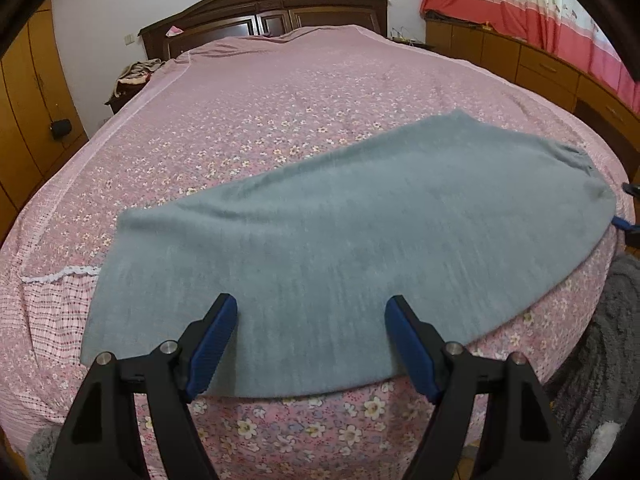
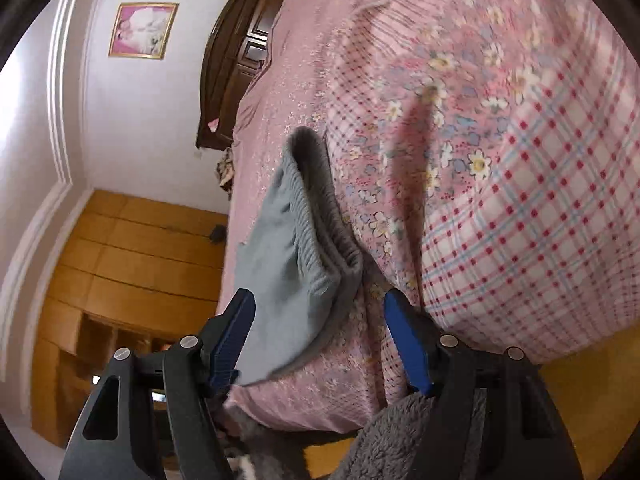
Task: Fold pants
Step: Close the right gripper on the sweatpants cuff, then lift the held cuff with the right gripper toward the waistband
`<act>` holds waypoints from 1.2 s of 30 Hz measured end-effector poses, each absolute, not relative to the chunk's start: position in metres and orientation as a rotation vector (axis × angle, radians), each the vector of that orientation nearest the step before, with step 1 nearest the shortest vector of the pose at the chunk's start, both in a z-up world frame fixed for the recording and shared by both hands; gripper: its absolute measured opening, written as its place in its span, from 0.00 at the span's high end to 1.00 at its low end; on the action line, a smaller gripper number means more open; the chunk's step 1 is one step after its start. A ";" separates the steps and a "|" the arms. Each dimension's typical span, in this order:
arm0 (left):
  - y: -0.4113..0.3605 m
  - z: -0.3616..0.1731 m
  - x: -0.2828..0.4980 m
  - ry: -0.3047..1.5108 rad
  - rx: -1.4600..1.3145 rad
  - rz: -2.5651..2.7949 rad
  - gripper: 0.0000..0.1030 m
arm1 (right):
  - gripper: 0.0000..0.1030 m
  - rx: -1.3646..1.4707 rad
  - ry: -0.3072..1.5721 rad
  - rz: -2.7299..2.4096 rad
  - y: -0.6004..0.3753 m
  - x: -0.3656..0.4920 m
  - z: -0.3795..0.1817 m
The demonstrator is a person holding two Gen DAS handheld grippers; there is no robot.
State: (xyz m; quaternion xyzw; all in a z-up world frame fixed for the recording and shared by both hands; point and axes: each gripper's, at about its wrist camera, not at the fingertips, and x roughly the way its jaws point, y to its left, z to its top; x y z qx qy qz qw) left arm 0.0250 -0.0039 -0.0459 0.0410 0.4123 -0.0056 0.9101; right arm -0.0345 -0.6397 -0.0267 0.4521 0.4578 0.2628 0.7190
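Grey pants lie flat along the near edge of the bed, doubled lengthwise, with the leg end at the left and the gathered waistband at the right. My left gripper stands open just above the leg part near the bed's front edge, its blue pads wide apart and clear of the cloth. My right gripper is rolled on its side at the waist end. It is open, with the waistband corner lying loose between its fingers. Its blue tip shows at the pants' right end.
The pink floral bedcover spreads back to a dark wooden headboard. Wooden cabinets line the right wall and a wardrobe the left. A grey fluffy blanket hangs beside the bed's near right corner.
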 end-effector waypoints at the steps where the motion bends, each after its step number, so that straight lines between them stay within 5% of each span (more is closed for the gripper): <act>1: -0.003 -0.047 0.025 0.851 0.082 -0.009 0.22 | 0.33 0.973 1.012 0.586 -0.638 -0.033 -0.025; 12: 0.009 -0.047 0.025 0.876 0.025 -0.034 0.22 | 0.34 0.920 1.019 0.623 -0.618 -0.017 -0.026; 14: 0.008 -0.046 0.025 0.876 0.024 -0.033 0.22 | 0.42 0.925 1.019 0.614 -0.621 -0.023 -0.026; 16: 0.008 -0.046 0.022 0.875 0.025 -0.035 0.22 | 0.67 0.919 1.025 0.583 -0.628 -0.029 -0.028; 19: 0.010 -0.047 0.020 0.877 0.022 -0.038 0.22 | 0.76 0.960 1.012 0.599 -0.635 -0.034 -0.031; 36: 0.011 -0.046 0.010 0.885 0.041 -0.042 0.22 | 0.81 0.785 0.982 0.480 -0.611 -0.043 0.019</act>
